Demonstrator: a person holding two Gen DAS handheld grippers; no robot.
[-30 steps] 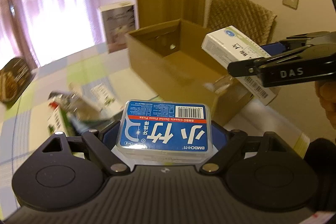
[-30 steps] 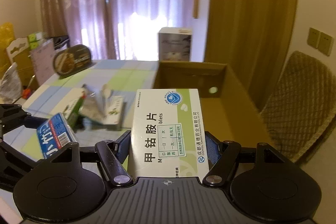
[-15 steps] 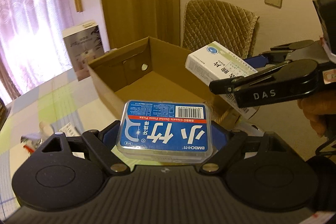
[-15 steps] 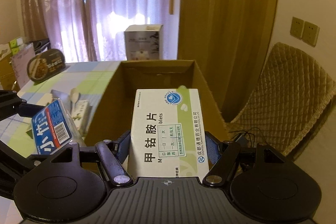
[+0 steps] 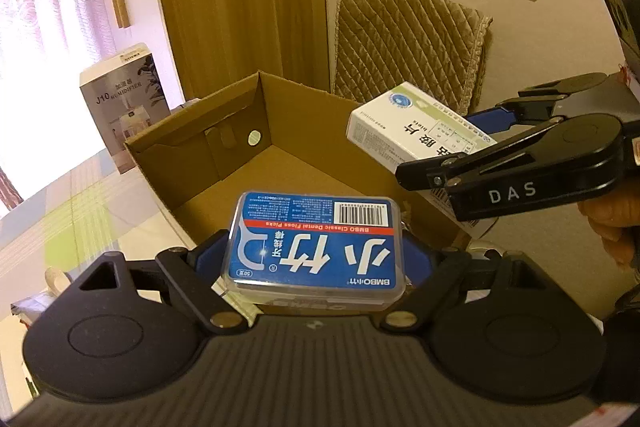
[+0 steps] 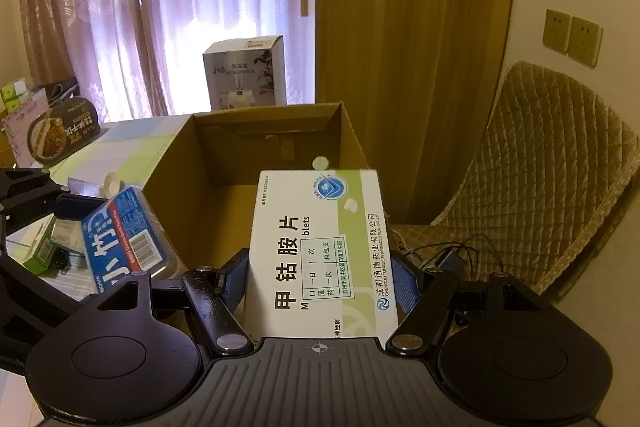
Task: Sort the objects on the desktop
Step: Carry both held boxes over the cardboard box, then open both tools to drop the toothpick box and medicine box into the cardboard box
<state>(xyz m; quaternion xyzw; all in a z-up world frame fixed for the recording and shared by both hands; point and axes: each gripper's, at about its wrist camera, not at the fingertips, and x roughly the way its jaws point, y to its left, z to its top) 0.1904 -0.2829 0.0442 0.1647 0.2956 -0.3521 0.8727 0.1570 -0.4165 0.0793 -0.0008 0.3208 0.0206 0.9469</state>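
Blue and clear plastic makes up the floss pick box [image 5: 314, 245], low in the middle of the left wrist view. The left hand-held gripper [image 5: 316, 259] is clamped on its two sides. The near end of the box is hidden behind the black body of the tool. The white letters on its lid read upside down, with a bar code near the far edge.

The white and green medicine box [image 6: 322, 251] sits low in the middle of the right wrist view. The right hand-held gripper [image 6: 320, 279] is clamped on it, and the near end of the box is cut off by the tool.

Both boxes are held up in the air over the near edge of the open cardboard box [image 5: 280, 171], which stands on the bench [image 5: 72, 203]. Most of its floor shows and looks bare, but the near part is hidden by the held boxes.

At the left edge of the right wrist view, small things on the bench are mixed up and hard to make out. A bit of a hand [image 5: 612, 227] shows at the right edge of the left wrist view.
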